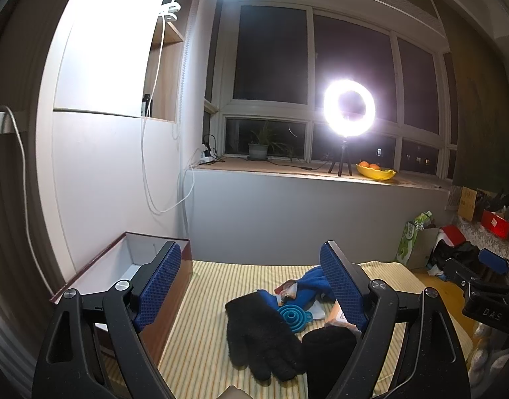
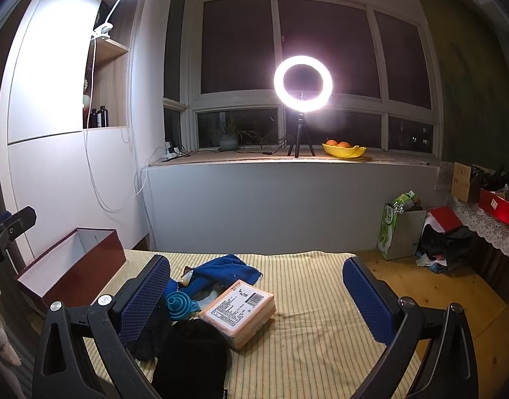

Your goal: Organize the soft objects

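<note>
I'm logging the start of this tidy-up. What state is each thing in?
left tool: open, holding nothing
right tool: open, holding nothing
box: open, no lid on
black glove: flat on the striped cover
blue towel: crumpled
funnel: collapsed
ring light: on

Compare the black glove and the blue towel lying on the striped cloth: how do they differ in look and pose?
1. Colour: the black glove is black; the blue towel is bright blue.
2. Pose: the glove lies flat with its fingers spread; the towel is crumpled in a loose heap.
3. Place: the glove lies nearer the cameras; the towel lies farther back, beyond the teal funnel.
Both are soft, fuzzy items resting on the striped cloth, outside the box.
</note>
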The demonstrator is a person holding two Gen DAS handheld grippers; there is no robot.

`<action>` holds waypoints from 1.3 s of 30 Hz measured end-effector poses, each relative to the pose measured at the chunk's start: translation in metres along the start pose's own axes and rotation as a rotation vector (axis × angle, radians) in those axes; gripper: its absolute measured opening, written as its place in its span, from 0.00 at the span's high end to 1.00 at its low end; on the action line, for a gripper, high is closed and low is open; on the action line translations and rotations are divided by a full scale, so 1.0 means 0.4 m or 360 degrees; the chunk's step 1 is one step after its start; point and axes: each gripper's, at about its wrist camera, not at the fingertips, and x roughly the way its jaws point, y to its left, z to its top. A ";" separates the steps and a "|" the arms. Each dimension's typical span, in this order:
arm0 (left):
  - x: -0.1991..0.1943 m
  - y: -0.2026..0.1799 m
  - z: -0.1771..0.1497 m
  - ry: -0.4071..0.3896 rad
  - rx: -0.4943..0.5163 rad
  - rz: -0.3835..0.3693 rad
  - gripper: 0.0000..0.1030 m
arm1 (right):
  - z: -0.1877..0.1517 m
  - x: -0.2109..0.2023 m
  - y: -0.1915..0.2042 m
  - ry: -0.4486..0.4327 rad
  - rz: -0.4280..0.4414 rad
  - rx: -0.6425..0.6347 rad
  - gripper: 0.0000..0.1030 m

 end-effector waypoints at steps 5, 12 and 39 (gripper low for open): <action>0.001 0.005 0.002 0.0003 -0.0003 -0.0008 0.17 | 0.001 0.000 0.000 -0.0002 0.0000 0.0001 0.00; 0.005 0.006 0.000 0.0006 -0.0004 -0.0011 0.17 | 0.001 0.000 -0.001 -0.0001 0.0005 0.0001 0.00; 0.008 -0.001 -0.009 0.0022 0.0004 -0.0025 0.17 | -0.019 0.012 0.010 0.0022 0.0015 0.0008 0.00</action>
